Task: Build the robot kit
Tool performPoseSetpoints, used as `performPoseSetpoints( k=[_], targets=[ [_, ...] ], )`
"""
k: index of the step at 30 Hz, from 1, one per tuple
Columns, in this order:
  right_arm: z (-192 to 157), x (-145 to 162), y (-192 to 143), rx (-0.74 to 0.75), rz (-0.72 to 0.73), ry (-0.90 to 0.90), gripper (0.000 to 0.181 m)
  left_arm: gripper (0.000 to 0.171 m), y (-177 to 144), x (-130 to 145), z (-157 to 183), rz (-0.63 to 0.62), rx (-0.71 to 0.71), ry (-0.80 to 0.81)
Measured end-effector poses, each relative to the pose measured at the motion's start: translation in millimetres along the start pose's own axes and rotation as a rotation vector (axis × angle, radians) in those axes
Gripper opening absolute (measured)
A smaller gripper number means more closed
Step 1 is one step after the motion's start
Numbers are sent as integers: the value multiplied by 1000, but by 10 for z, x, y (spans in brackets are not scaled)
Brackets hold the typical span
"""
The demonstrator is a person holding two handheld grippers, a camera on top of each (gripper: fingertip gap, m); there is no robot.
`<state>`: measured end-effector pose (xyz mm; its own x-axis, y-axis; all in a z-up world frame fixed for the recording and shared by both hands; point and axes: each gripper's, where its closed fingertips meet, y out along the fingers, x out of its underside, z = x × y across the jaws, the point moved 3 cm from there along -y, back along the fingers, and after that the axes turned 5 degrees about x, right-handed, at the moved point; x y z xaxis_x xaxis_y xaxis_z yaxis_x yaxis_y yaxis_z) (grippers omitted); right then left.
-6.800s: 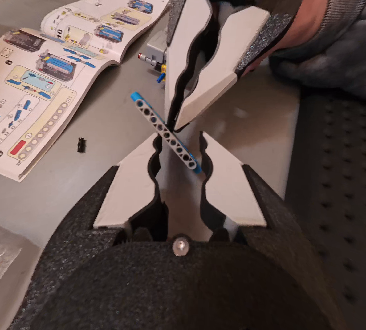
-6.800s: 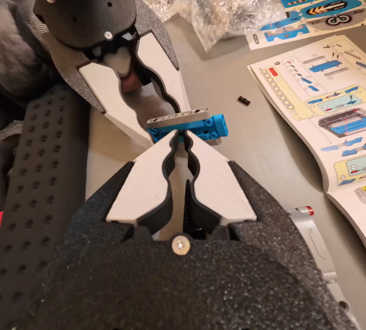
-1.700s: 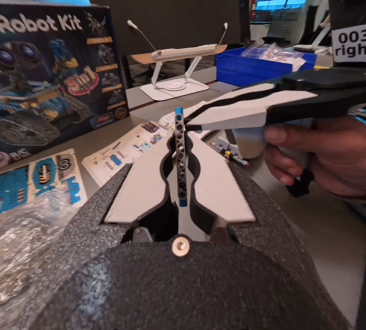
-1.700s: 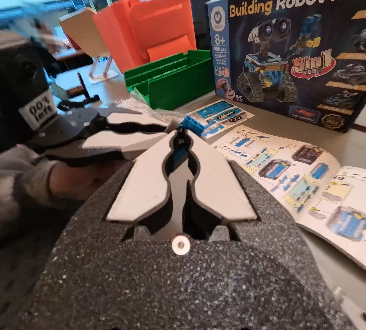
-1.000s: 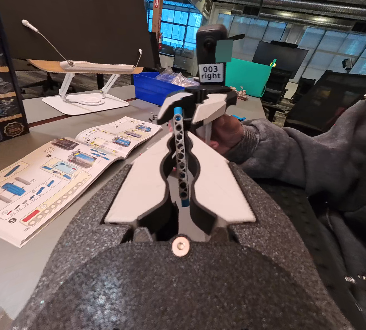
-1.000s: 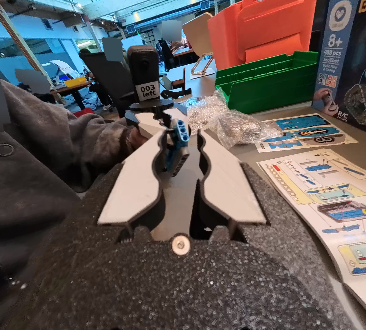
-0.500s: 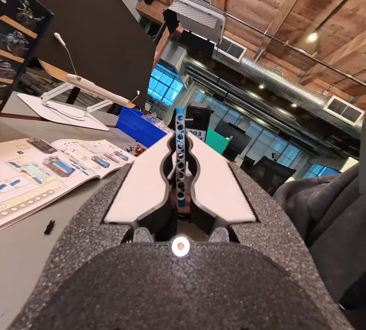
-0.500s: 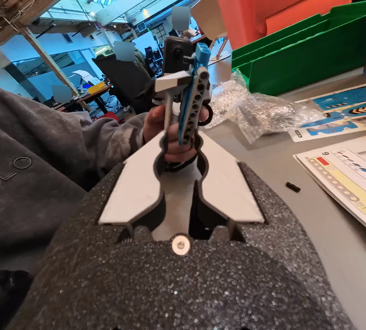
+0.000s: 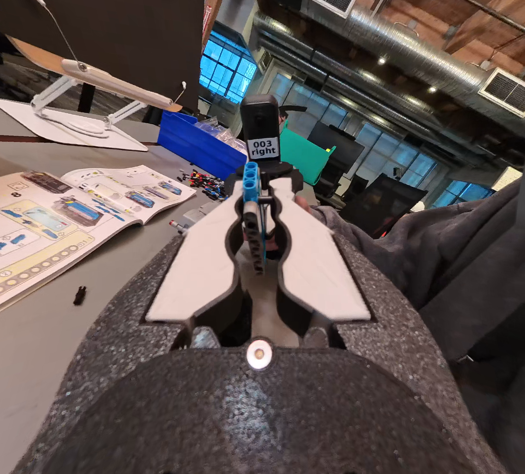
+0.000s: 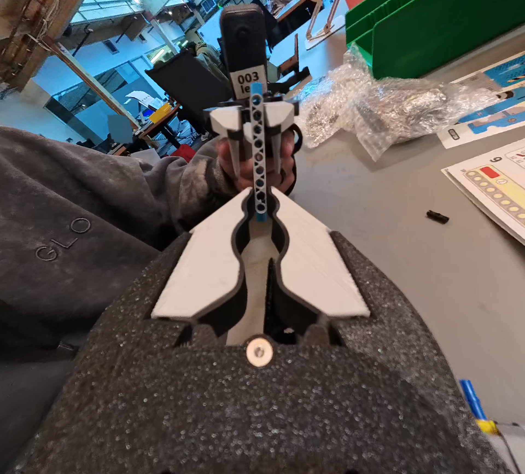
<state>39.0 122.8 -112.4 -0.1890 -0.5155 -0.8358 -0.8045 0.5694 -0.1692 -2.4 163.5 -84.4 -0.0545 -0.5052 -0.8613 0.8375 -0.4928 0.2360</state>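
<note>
A grey holed beam with blue pieces on it [image 9: 255, 238] stands upright in the air between both grippers, which face each other above the grey table [image 9: 42, 346]. My right gripper [image 10: 261, 191] is shut on the beam's lower end [image 10: 259, 204]. My left gripper [image 9: 257, 199] stands slightly open around the beam, with its pads a little apart from it. In the right wrist view the left gripper's fingers [image 10: 227, 122] show behind the beam, spread to either side. The right gripper's fingers [image 9: 284, 184] show behind the blue top piece [image 9: 250, 179].
An open instruction booklet [image 9: 85, 204] lies left of the grippers and also shows in the right wrist view [image 10: 497, 190]. A small black pin [image 9: 79, 295] lies near it. A blue bin [image 9: 199, 145], loose small parts [image 9: 204, 179], a green bin [image 10: 440, 20] and plastic bags [image 10: 383, 108] stand farther off. The small black pin [image 9: 79, 295] is about 15 cm from both grippers' fingertips. Look for it in the right wrist view [image 10: 440, 218] too.
The right gripper has closed on the beam's lower end. The left gripper's fingers have spread a little. Both grippers have tilted down somewhat and more of the table shows.
</note>
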Motion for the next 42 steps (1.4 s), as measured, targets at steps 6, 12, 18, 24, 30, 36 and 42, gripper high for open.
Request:
performPoseSetpoints(
  k=[6, 12, 18, 24, 30, 36, 42],
  targets=[
    [27, -43, -41, -2, 34, 30, 6, 13, -11, -3, -24, 11, -11, -14],
    [-25, -174, 13, -100, 185, 153, 6, 14, -34, -153, 13, 125, 15, -32],
    [-3, -256, 165, -121, 285, 238, 7, 7, -105, -263, -65, 224, -27, -52],
    [25, -231, 159, -82, 279, 201, 7, 6, -111, -254, -80, 239, -1, -112],
    [80, -216, 162, -43, 270, 205, 7, 6, -119, -248, -129, 197, -37, -85],
    [513, -305, -177, 625, -4, -252, 21, 6, -369, -465, -765, -143, -445, 207],
    [838, -142, 224, 507, -579, -544, 21, 6, -189, -207, -1160, -389, -460, 235]
  ],
)
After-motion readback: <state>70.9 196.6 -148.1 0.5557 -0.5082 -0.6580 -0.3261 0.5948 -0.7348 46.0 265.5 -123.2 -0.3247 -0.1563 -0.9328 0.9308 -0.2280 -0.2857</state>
